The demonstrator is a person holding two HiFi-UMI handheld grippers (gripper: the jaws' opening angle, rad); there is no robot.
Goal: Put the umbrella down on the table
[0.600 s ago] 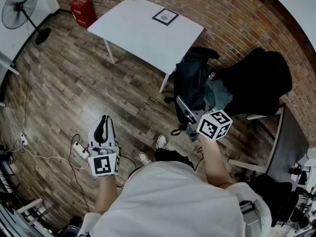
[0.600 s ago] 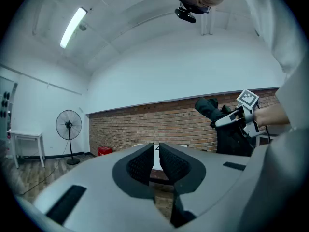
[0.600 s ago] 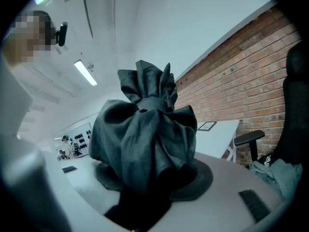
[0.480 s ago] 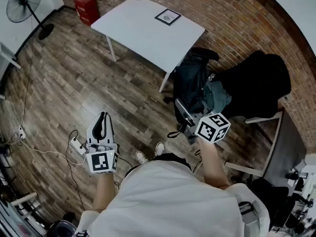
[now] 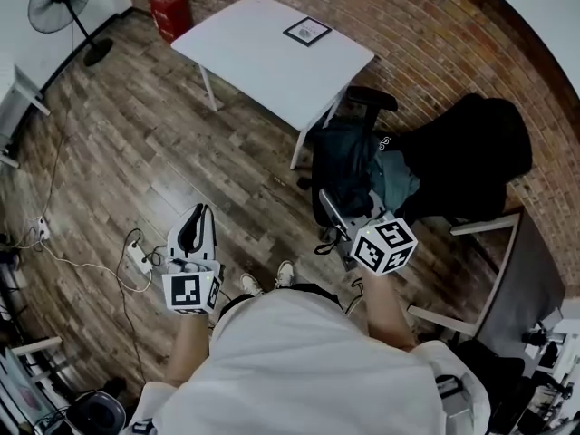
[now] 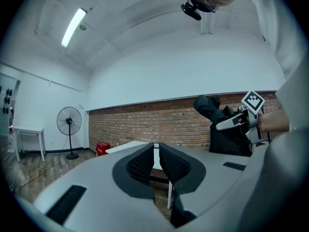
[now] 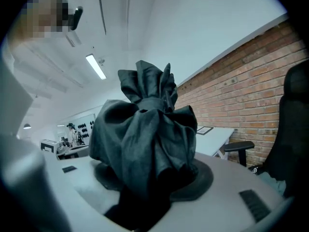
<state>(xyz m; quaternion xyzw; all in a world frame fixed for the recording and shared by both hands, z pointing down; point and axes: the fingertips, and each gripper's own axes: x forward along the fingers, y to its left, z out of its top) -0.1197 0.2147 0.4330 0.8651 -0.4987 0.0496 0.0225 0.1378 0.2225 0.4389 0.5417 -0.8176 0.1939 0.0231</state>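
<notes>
Far left: standing fan (image 5: 62, 3) on the wooden floor (image 5: 136, 152).
Left of centre: left gripper (image 5: 197, 212), held about level over the floor. Its jaws are drawn together to a thin slit with nothing between them.
Centre, top: white table (image 5: 263, 57) by the brick wall, carrying one small framed card (image 5: 306, 31).
Right of centre: right gripper (image 5: 328, 205), clamped on the umbrella (image 7: 145, 139). Dark bunched fabric fills its jaws and bulges ahead of them. The umbrella is in the air, well apart from the table.
Right: chair (image 5: 471, 152) draped in black, near the umbrella.
</notes>
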